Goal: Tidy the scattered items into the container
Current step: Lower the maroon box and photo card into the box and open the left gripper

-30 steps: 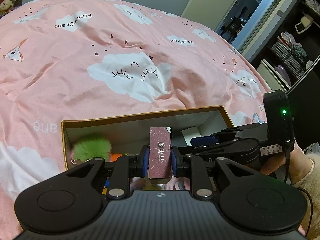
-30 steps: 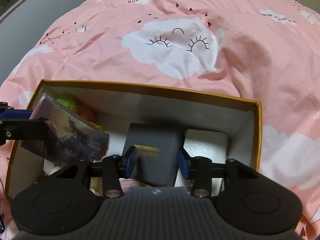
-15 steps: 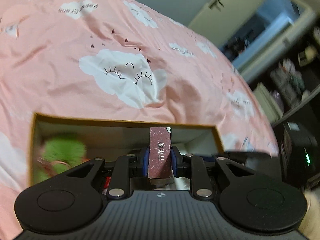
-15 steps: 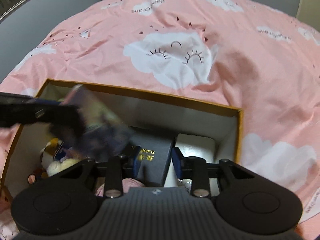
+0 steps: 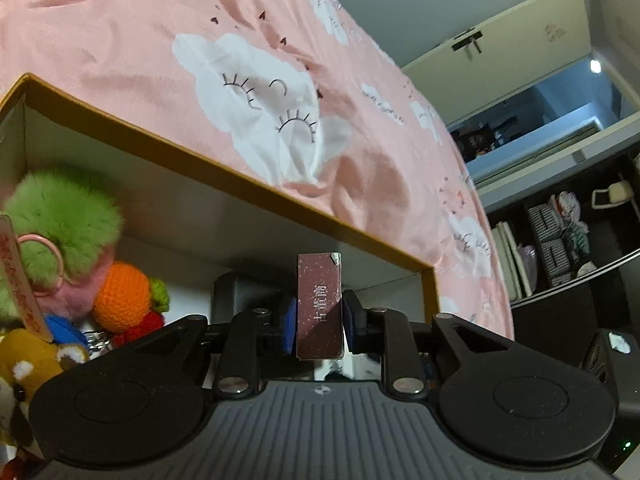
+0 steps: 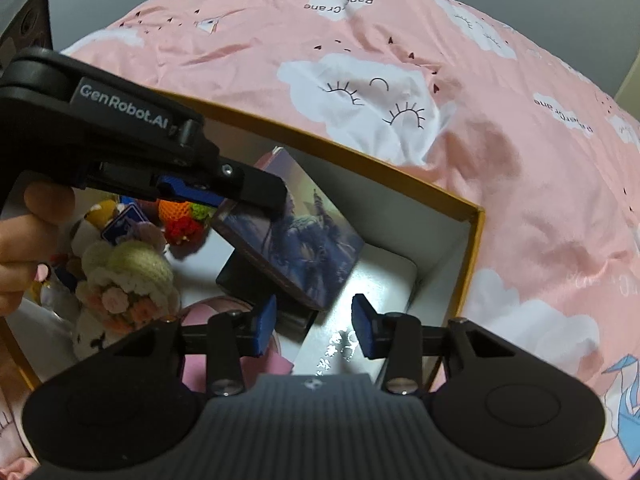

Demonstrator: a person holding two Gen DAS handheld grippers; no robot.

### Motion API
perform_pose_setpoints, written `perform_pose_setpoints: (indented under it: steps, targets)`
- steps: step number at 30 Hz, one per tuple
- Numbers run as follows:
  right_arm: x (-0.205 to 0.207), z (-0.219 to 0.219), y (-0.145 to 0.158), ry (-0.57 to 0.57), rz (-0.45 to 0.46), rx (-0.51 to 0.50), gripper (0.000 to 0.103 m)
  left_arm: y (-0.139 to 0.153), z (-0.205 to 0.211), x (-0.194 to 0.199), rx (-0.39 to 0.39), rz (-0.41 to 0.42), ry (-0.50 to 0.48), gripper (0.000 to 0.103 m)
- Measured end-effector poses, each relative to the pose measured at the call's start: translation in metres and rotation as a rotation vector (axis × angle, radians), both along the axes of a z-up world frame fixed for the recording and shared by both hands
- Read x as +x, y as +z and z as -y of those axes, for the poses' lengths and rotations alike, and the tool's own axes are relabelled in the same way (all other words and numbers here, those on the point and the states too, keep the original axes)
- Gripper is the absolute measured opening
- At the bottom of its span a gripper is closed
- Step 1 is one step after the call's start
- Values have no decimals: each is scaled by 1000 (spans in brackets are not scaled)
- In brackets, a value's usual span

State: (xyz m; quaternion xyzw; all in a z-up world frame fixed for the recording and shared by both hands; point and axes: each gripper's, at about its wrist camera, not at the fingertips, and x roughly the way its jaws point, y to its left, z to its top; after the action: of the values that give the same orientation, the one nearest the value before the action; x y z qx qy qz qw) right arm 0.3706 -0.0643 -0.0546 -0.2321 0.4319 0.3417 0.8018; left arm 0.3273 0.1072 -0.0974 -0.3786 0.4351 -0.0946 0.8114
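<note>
Left tongs (image 5: 319, 320), jaws easing apart, carry my illustrated card box (image 6: 304, 240) over the cardboard box (image 6: 476, 240) on the bed (image 6: 520, 140); right tongs (image 6: 314, 330), opening, empty, hover at 5 o'clock.

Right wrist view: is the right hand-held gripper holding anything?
No, the right hand-held gripper has nothing between its opening blue pads; the picture-printed flat box sits in the left one.

your right gripper (image 6: 314, 330) hangs over the box (image 6: 474, 236), jaws opening with nothing between; your left gripper (image 6: 256, 196) holds the picture-printed pack (image 6: 304, 248) tilted inside.
</note>
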Motion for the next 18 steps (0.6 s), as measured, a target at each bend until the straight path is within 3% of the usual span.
perform_pose_setpoints:
  steps: [4,10,18]
  targets:
    - [0,-3,-2,0,40,-33,40,-8,5,4,94,-78,-10,32]
    - [-2,0,-1,4,50,-45,35,-11,10,4,148,-113,-17,32]
    - [-3,2,1,81,5,-79,35,-7,19,13,160,-120,-64,22]
